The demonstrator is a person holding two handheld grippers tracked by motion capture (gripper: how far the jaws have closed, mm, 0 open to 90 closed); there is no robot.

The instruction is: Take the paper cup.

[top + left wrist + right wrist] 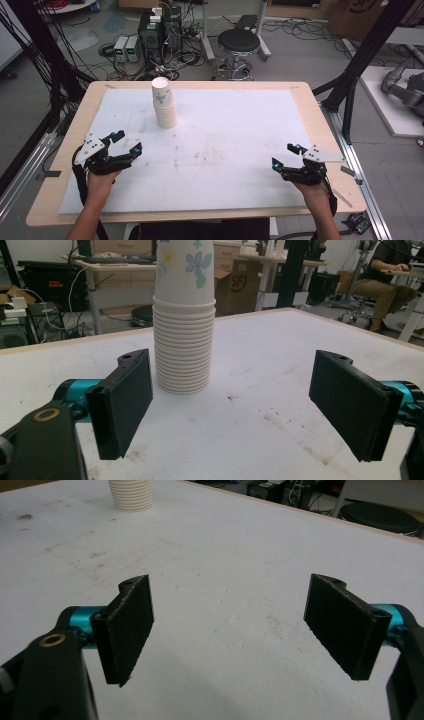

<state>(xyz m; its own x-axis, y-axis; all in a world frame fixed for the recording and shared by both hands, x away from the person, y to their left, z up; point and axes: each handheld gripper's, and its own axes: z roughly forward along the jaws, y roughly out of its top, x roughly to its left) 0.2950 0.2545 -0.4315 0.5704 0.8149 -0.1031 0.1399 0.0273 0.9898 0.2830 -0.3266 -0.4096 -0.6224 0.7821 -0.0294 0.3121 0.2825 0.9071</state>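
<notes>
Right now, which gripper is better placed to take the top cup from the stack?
Probably the left gripper. Its jaws stand open, and the cup stack is just beyond it on the same side. The right gripper, also open, is across the white mat.

A stack of paper cups stands upright on the mat that covers most of the table, toward the far edge and left of centre. The left gripper sits near the mat's left side, nearer than the stack and a little to its left. The right gripper sits near the mat's right side, well apart from the stack. Beyond the table's far edge, a stool stands on the floor, with electronic boxes to its left among cables.
</notes>
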